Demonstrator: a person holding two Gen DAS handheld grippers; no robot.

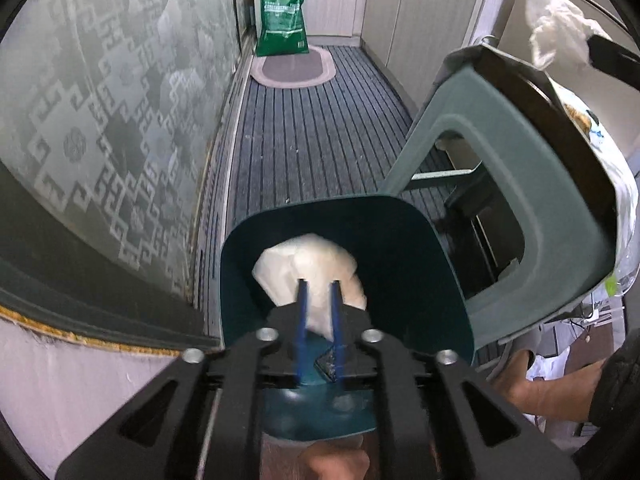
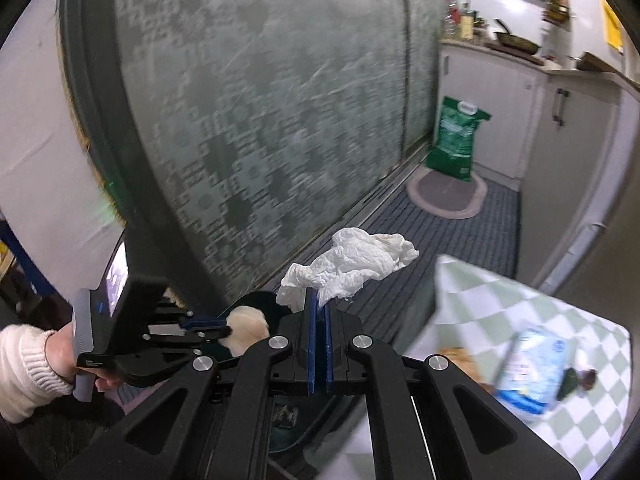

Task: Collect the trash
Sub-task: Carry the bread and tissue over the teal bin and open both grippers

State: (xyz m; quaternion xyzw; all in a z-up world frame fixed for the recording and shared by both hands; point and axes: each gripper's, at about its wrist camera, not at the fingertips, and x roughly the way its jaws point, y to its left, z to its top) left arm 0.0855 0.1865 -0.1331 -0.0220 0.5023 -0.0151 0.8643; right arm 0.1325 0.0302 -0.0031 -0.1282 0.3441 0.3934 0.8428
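A dark teal trash bin (image 1: 404,248) stands open on the striped carpet. Its grey-green lid (image 1: 492,120) is tipped up to the right. My left gripper (image 1: 318,286) points down into the bin. Its blue fingers (image 1: 302,308) stand a little apart, and a cream paper wad (image 1: 308,264) lies between and beyond them without being pinched. A small dark scrap (image 1: 328,364) lies on the bin's bottom. My right gripper (image 2: 320,300) is shut on a crumpled white tissue (image 2: 352,264), held above the floor beside the bin. From the right wrist, the left gripper (image 2: 224,330) and wad (image 2: 246,330) show over the bin's rim (image 2: 260,300).
A frosted patterned glass door (image 1: 100,120) runs along the left. A green bag (image 1: 284,20) stands on an oval mat (image 1: 292,68) at the far end by white cabinets (image 1: 420,0). A checkered tablecloth (image 2: 480,300) with a blue packet (image 2: 532,372) lies right. A hand (image 1: 532,380) shows under the lid.
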